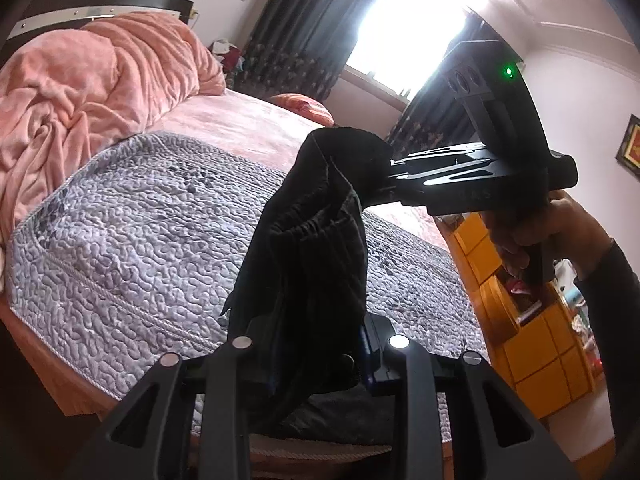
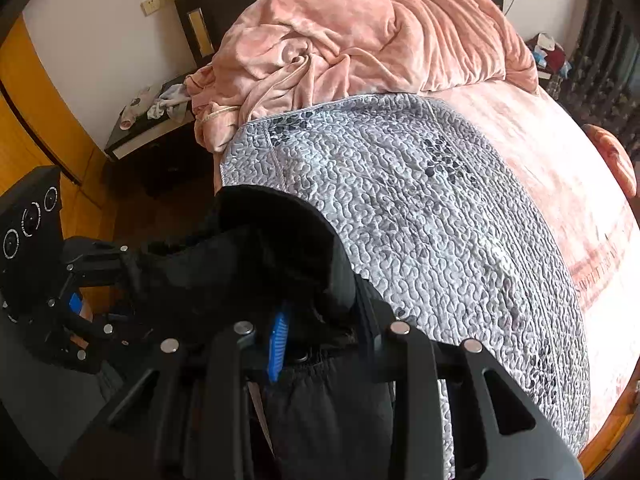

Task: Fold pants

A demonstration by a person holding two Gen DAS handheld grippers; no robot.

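Note:
Black pants (image 1: 316, 236) hang bunched in the air above the near end of the bed, stretched between both grippers. My left gripper (image 1: 320, 364) is shut on the lower fold of the cloth, which hides its pads. In the left wrist view my right gripper (image 1: 390, 178) comes in from the right, held by a hand (image 1: 532, 236), and pinches the upper edge. In the right wrist view the pants (image 2: 256, 256) fill the jaws of my right gripper (image 2: 316, 344), with a blue pad (image 2: 278, 340) pressed on the elastic waistband. The left gripper (image 2: 128, 284) grips the cloth at the left.
A grey quilted mat (image 2: 440, 220) covers the near part of the bed. A crumpled pink blanket (image 2: 360, 40) is piled at the headboard. A dark nightstand (image 2: 152, 132) with small items stands left of the bed. Orange wooden cabinets (image 1: 532, 344) line the side.

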